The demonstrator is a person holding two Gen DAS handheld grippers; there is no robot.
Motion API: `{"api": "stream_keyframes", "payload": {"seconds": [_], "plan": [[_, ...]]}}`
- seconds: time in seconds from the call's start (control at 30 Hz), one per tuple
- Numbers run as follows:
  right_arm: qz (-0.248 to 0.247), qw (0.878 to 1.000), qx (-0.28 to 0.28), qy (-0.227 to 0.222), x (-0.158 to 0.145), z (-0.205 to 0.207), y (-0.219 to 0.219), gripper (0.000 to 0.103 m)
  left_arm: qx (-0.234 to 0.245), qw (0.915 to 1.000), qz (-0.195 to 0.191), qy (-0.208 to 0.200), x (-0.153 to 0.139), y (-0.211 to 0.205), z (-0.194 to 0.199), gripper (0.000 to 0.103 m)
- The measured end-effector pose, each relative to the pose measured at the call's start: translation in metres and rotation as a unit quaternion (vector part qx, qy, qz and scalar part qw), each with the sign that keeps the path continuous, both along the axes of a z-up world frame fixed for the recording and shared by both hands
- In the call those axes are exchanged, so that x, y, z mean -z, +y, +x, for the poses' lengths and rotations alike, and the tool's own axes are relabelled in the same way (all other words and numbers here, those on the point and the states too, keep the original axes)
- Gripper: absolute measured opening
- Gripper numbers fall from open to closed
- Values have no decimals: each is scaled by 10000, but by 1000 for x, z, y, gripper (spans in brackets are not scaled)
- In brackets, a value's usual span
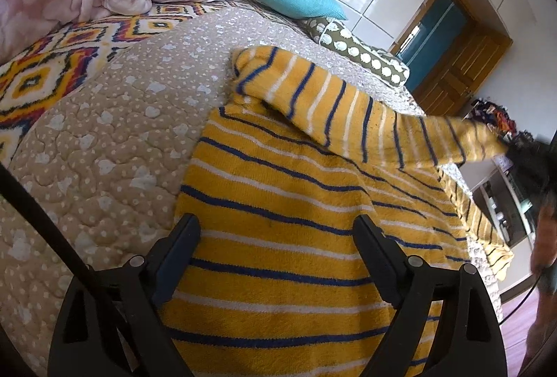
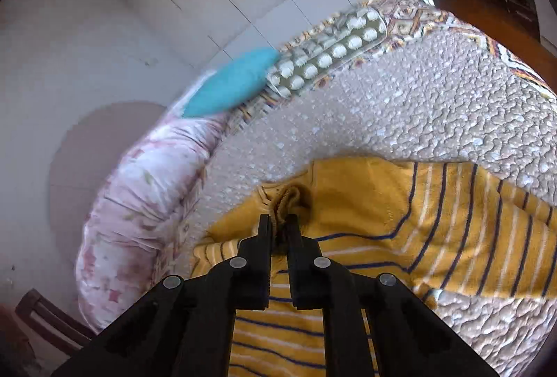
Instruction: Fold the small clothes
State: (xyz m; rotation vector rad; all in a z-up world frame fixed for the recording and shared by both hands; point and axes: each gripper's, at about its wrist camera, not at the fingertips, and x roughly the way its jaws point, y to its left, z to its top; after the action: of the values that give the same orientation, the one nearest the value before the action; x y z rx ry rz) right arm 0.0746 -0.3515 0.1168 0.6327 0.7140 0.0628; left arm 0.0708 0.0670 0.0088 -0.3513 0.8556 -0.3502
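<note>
The yellow striped sweater [image 1: 278,230] lies spread on the bed [image 1: 104,140] near its front edge, one sleeve [image 1: 348,112] lifted by the right gripper [image 2: 278,220], whose jaws pinch its cuff [image 2: 290,199], while the left gripper [image 1: 278,230] hovers over the body, jaws wide and empty.

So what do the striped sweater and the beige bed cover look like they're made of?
Striped sweater: seemingly a fuzzy, fleecy knit, matte, with a soft nap and a ribbed cuff.
Beige bed cover: probably quilted cotton or polyester, matte, puckered along stitched lines.
</note>
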Motion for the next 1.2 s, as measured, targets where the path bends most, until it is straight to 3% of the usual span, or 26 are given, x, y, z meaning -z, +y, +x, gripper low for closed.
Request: {"api": "stream_keyframes", "payload": {"seconds": [0.1, 0.17, 0.27, 0.37, 0.4, 0.47, 0.53, 0.63, 0.7, 0.8, 0.87, 0.97, 1.03, 1.07, 1.13, 1.2], "plan": [[-793, 9898, 217, 1162, 62, 4, -1, 9, 7, 10000, 27, -22, 0, 0, -1, 88], [-1137, 9812, 281, 1531, 86, -1, -3, 12, -6, 10000, -85, -26, 1, 3, -1, 88], [-1576, 9746, 444, 1529, 83, -17, 5, 14, -23, 9999, -139, -7, 1, 4, 0, 88], [-2315, 9505, 1049, 1788, 65, -33, 13, 18, -18, 10000, -33, -4, 1, 2, 0, 89], [-2454, 9474, 1291, 1596, 50, -38, 18, 18, -22, 10000, -11, -2, 1, 1, 0, 89], [-2434, 9545, 1270, 1165, 30, -37, 30, 19, -30, 10000, 2, -2, 1, 1, 0, 89], [-2409, 9633, 851, 825, 13, -24, 57, 20, -38, 10000, 7, -5, 1, 1, 0, 89], [-2019, 9766, -235, 699, 8, 12, 108, 20, -65, 10000, -3, -14, 0, 2, -1, 89], [-1705, 9785, -910, 726, 10, 40, 141, 20, -64, 10000, -4, -10, 0, 2, -1, 89], [-1806, 9711, -1315, 838, 12, 81, 192, 32, -64, 10000, 19, -2, 0, 2, -1, 89], [-1699, 9707, -1442, 901, 12, 107, 217, 47, -63, 10000, 32, 6, 1, 1, -1, 89], [-1379, 9709, -1543, 1208, 32, 153, 239, 47, -20, 10000, 47, 23, 1, 0, 0, 91], [-1467, 9649, -1513, 1566, 55, 167, 255, 47, 2, 10000, 45, 23, 0, 0, 0, 92], [-1281, 9611, -1677, 1782, 69, 173, 266, 40, -2, 10000, 21, 15, 0, 1, 0, 92], [-591, 9490, -2437, 1910, 85, 177, 288, 28, -35, 10000, -39, 13, 0, 3, -1, 92], [-353, 9320, -3093, 1859, 89, 171, 310, 29, -63, 10000, -47, 32, 0, 4, -1, 92]]}}
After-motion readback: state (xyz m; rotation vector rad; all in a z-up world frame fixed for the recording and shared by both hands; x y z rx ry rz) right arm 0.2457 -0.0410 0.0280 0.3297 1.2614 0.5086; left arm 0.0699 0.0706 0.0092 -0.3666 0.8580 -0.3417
